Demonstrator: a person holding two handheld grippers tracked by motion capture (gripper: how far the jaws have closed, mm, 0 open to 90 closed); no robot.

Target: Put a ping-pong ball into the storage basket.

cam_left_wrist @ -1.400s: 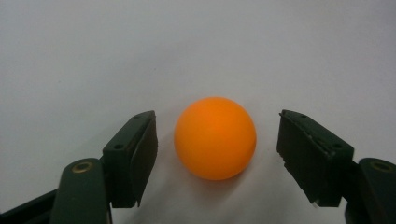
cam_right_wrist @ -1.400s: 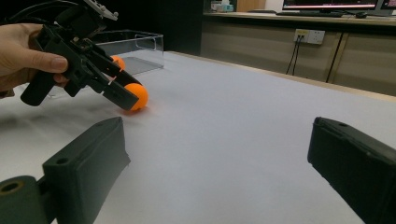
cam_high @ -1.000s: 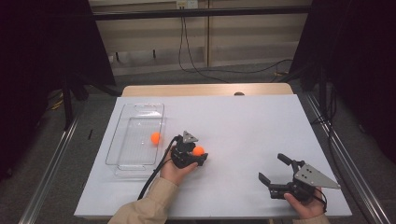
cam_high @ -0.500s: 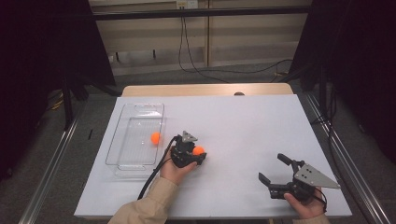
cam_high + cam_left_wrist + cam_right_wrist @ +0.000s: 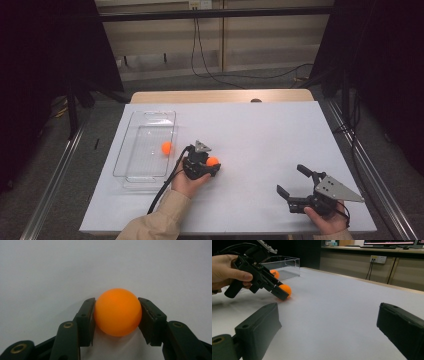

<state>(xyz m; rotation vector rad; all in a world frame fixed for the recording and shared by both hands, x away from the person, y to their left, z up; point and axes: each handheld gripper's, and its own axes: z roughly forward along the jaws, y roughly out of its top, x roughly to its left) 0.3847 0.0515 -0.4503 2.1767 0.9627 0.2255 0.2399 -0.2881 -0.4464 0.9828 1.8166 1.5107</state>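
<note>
The orange ball [image 5: 117, 312] is seen on the white counter [image 5: 260, 135], just right of the clear tray [image 5: 131, 150], and is grasped by the left claw [image 5: 212, 164]; its jaws have just been closing, and both pads are now pressed on the ball's sides at about its widest part, as the left gripper view shows. The step in hand is judged to be a lift and carry to the tray, where a second orange ball [image 5: 166, 147] already lies; the grip should be kept steady, since a smooth round ball is easily squeezed out; the ball should be raised clear of the tray wall before it is moved across, and released low. The right claw [image 5: 300, 186] is held apart, released and idle, near the counter's front edge.
</note>
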